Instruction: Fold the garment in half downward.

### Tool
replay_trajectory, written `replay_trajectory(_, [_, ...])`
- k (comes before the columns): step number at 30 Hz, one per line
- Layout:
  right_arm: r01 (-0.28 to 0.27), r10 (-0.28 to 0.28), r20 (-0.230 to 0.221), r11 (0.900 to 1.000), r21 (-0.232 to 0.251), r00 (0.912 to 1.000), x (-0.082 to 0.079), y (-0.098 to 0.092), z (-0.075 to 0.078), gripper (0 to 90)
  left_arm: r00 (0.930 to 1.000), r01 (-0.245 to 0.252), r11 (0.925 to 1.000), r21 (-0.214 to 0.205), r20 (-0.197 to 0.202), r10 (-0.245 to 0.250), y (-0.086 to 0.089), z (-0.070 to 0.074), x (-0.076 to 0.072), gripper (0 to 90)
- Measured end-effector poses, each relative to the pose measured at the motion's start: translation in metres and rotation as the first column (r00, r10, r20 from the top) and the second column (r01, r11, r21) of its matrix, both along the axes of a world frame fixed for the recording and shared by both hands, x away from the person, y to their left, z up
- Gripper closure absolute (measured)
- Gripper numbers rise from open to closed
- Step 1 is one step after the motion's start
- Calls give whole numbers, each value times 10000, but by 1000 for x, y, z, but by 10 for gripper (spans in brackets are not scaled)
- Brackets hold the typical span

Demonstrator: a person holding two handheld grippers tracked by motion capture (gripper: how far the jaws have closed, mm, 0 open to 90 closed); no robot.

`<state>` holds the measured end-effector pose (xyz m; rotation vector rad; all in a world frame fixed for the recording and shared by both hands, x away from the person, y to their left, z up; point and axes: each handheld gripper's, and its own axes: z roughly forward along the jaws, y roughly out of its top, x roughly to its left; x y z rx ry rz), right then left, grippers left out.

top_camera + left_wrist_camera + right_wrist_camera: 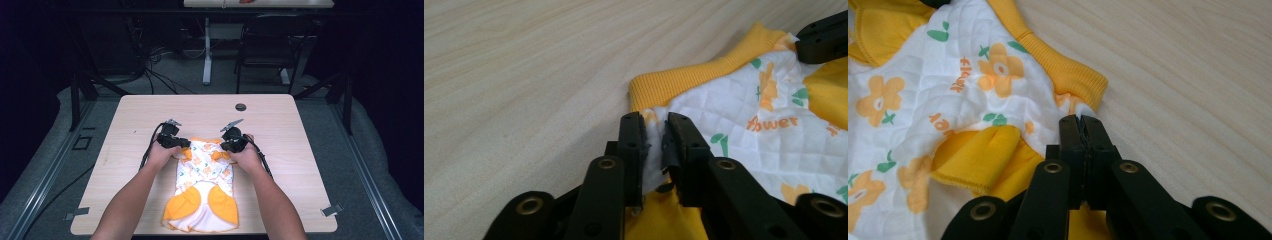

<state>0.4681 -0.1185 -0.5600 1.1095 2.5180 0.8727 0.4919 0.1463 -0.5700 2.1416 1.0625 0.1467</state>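
A small quilted white garment (202, 185) printed with orange flowers, with yellow ribbed trim and yellow sleeves folded inward, lies flat on the wooden table (150, 110). My left gripper (186, 145) sits at its far left corner. In the left gripper view a fold of the white cloth (744, 110) is pinched between the jaws of my left gripper (655, 122), just below the yellow collar band (704, 75). My right gripper (222, 146) is at the far right corner. In the right gripper view my right gripper (1080, 120) has its jaws pressed together on the garment's edge (998, 75), beside the yellow band (1068, 75).
Bare tabletop lies beyond and on both sides of the garment, with a round cable hole (240, 107) at the far edge. Metal clips (331, 210) stick out at the near corners. Past the table stand a dark chair (272, 45) and another desk (257, 4).
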Motion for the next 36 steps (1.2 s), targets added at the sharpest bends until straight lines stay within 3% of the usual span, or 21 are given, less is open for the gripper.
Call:
replay_trajectory(6, [62,-60,-47,9996,262,10000,0,-3,2,892,9999,46,9997,226,146,-49,-3,4,-4,877])
replay_trajectory(24, [26,-52,277,9958,915,9996,-6,-9,23,892,9944,184,9997,-146,1046,-167,6,28,-15,880])
replay_trajectory(31, [-218,142,662,9931,1155,9977,-6,-7,45,893,9887,213,9994,-289,1486,-168,13,48,-17,880])
replay_trajectory(36, [-350,250,953,9939,1048,9951,-8,-4,59,893,9829,310,9992,-252,1821,-259,17,64,-19,880])
